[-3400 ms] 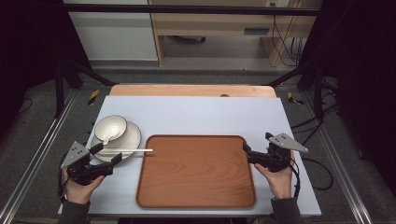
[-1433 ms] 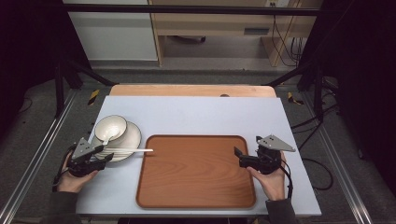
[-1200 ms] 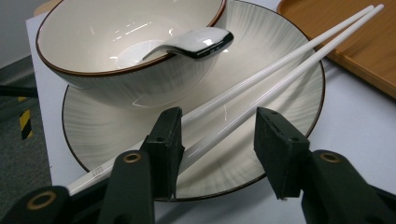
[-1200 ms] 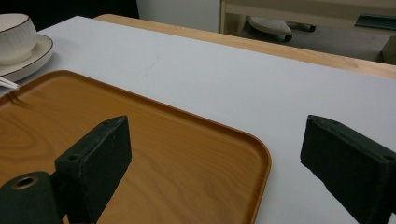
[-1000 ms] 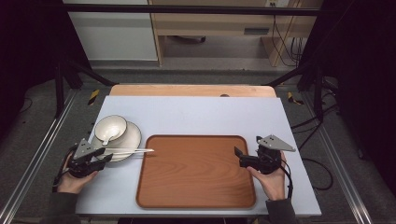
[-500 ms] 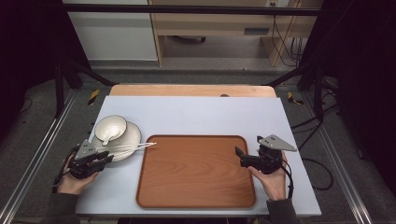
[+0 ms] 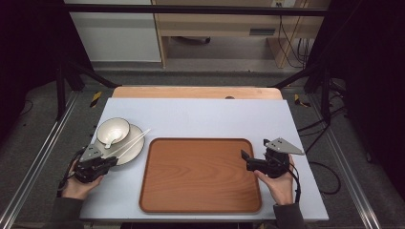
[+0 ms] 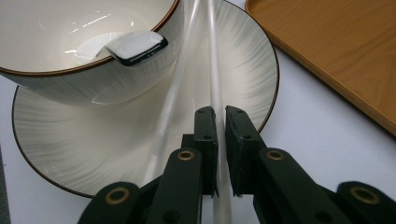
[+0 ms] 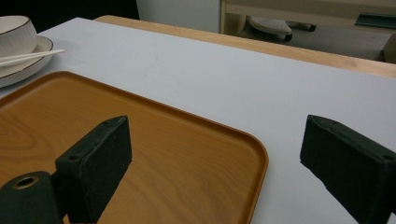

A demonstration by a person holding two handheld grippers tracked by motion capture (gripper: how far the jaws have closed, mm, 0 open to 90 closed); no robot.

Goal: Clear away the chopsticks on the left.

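left gripper (image 8: 219,116) fingers have just been closing, now pinching one chopstick (image 8: 215,70) near its end; thin, glossy, slippery, may pivot. right gripper (image 9: 215,154) spread.

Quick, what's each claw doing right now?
Left gripper: jaws just closed, shut on one white chopstick.
Right gripper: open, holding nothing.

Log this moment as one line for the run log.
left gripper: jaws just closed on one chopstick over plate | right gripper: open, above tray corner | bowl: on plate, spoon inside
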